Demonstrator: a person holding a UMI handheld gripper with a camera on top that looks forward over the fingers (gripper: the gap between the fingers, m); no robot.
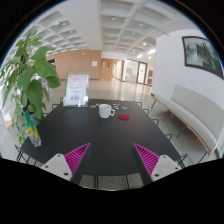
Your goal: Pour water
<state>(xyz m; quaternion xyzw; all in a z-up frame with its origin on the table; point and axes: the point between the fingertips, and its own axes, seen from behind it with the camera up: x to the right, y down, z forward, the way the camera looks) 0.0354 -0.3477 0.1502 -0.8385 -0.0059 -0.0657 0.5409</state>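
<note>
While the fingers (111, 160) stood wide open with nothing between them, a white cup (105, 111) sat far ahead on the dark surface (90, 135). What was in the cup could not be seen. A small red thing (124, 116) lay beside it. A leafy plant (27, 75) stood beside the surface, and chairs (75, 98) stood beyond it.

Single gripper-mounted view, looking forward over the fingers (73, 157) along a dark table (95, 135); mug (105, 111) well beyond.
</note>
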